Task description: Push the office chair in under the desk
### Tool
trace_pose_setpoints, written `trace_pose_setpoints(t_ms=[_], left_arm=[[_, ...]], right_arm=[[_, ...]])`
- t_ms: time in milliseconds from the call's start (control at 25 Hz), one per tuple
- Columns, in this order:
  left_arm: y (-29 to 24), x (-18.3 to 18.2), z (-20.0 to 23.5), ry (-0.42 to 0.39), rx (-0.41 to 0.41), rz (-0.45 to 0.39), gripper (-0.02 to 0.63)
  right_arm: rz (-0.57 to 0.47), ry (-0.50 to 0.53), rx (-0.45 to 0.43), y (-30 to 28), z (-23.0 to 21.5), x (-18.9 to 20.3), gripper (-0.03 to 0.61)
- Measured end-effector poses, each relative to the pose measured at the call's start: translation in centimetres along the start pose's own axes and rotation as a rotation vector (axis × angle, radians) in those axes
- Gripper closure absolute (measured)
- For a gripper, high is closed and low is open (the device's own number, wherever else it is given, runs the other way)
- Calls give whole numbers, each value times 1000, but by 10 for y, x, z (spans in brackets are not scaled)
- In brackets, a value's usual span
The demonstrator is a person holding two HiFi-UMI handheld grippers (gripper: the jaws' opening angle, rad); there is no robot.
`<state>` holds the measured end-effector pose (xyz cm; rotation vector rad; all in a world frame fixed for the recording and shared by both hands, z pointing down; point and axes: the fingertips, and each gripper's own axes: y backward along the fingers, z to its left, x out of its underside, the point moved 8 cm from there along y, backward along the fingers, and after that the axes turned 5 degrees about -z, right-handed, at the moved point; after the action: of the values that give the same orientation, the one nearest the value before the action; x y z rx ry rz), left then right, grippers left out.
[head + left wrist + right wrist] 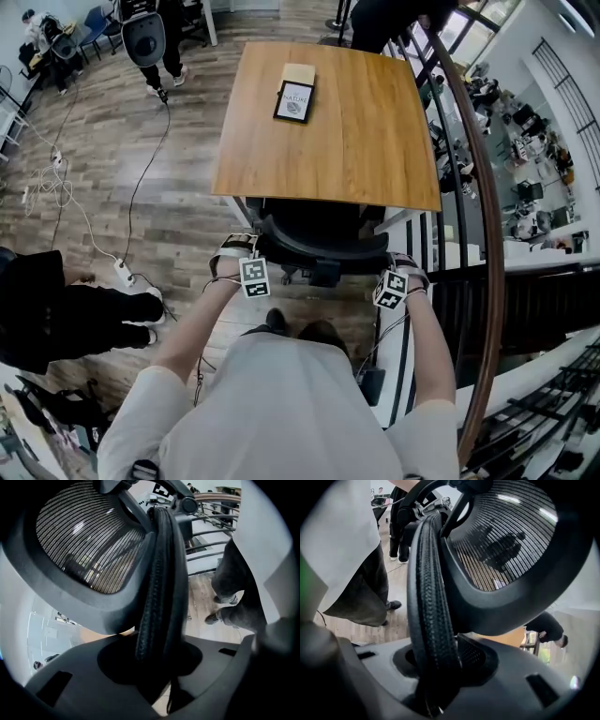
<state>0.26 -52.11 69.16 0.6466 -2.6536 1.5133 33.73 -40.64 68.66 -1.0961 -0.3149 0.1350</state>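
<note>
My left gripper (242, 255) is clamped on the left rim of the office chair (319, 236) backrest (158, 573). My right gripper (398, 274) is clamped on the right rim. The chair stands at the near edge of the desk (375, 141), its front beneath the desktop.

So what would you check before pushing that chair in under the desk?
1. Left claw clamped on the chair back: ok.
2. Right claw clamped on the back: ok.
3. Chair centred on the desk: ok.
4. Room under the desk: cannot tell, hidden by the top.
5. Wheels clear of the power strip: cannot tell, wheels hidden.
</note>
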Motion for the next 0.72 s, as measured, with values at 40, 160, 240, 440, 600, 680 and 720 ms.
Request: trace_pose_setpoints(t_ms=[40,160,240,440,600,680,720], left_arm=[[-3,0,4,2,1,1,485],[-9,-3,18,9,3,5,483],[-12,-4,26,14,-1,9,483],[-21,-7,38,30,-14,21,480],[-28,-14,47,46,-16,33,480],[-32,-16,53,56,-27,36,480],[-34,-15,56,60,-33,37,479]], right_arm=[[-1,1,0,-2,-5,0,445],[-6,5,-11,-5,-21,3,443],[-13,11,-11,-8,-32,4,443],[-31,35,-3,-17,-52,10,443],[-45,52,-5,-23,-68,17,443],[-51,55,4,-27,-77,20,442],[-53,57,9,-30,-81,21,440]])
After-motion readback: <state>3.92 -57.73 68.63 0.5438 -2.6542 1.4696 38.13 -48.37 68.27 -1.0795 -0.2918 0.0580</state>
